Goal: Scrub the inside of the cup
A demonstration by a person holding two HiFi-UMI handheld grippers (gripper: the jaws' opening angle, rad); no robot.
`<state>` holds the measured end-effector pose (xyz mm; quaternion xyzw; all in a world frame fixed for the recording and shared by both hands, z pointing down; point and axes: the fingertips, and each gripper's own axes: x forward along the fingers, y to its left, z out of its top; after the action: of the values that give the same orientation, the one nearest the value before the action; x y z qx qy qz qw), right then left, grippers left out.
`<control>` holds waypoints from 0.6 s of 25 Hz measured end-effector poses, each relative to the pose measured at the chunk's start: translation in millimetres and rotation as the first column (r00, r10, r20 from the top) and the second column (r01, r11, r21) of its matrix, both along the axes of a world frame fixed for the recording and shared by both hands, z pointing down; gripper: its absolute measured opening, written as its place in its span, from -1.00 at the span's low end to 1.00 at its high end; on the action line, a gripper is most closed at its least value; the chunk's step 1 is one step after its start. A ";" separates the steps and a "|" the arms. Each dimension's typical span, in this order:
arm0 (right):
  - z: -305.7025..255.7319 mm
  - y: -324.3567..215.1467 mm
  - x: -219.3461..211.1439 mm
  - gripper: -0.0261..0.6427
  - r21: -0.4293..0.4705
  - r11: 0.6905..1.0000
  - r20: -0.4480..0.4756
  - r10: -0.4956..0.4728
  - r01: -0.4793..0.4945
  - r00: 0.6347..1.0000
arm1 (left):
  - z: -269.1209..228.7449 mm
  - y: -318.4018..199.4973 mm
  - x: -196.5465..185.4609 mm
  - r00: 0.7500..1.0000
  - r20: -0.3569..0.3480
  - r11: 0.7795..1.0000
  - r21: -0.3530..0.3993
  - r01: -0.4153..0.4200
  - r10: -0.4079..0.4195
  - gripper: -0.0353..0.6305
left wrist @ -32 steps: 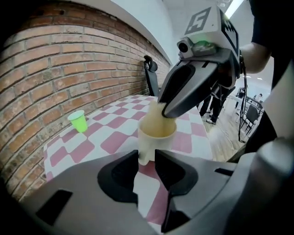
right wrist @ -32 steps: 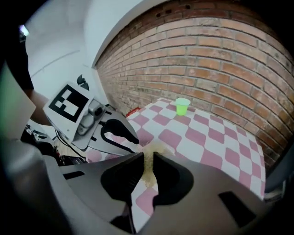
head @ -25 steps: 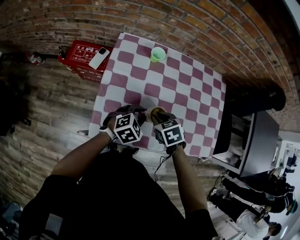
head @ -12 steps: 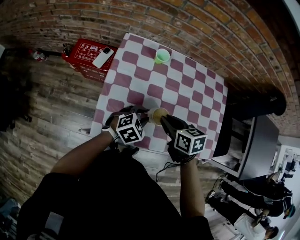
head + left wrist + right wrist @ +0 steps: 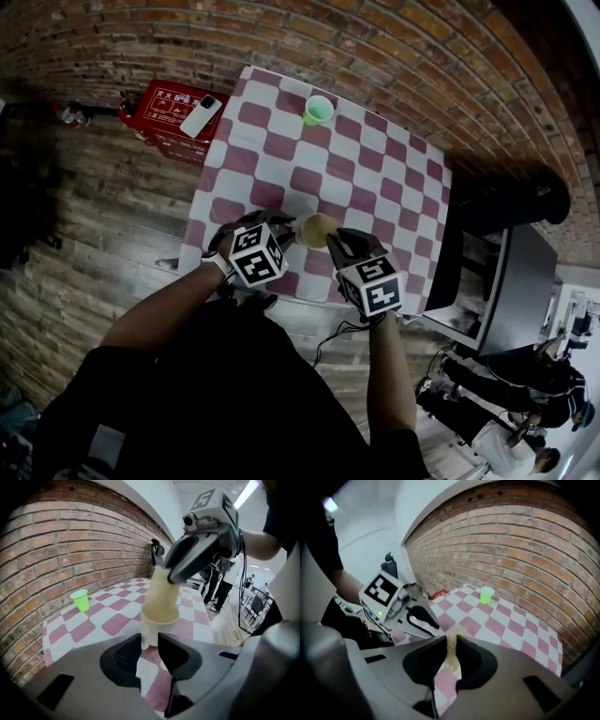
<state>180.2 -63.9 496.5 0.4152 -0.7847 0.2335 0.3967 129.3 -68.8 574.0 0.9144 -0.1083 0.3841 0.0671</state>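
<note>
Right tool [image 5: 451, 645], clamped on a soft yellow sponge [image 5: 162, 588], had swung back to the cream disposable cup [image 5: 159, 620]; left tool [image 5: 149, 645] pinched its wall; hard scrubbing could wrench it free.

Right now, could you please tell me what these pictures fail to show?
- Inside of the cup: in the left gripper view, the sponge fills its mouth.
- Lower end of the sponge: hidden inside the cup.
- Print on the red box: too small in the head view.
</note>
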 end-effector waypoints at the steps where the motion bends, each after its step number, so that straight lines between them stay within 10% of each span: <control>1: 13.2 0.7 -5.5 -0.71 -0.024 0.999 -0.036 -0.034 0.033 0.999 | 0.1 0.3 0.0 1.000 0.001 1.000 -0.001 -0.001 0.001 -0.53; 15: 69.0 -8.1 -11.1 -0.71 -0.115 0.983 -0.261 -0.167 0.142 0.951 | -6.6 0.6 5.8 1.000 -0.011 1.000 0.006 -0.010 0.010 -0.53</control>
<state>169.1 -72.0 565.5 0.3612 -0.7416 0.1800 0.5359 135.1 -68.2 567.4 0.9172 -0.1044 0.3793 0.0631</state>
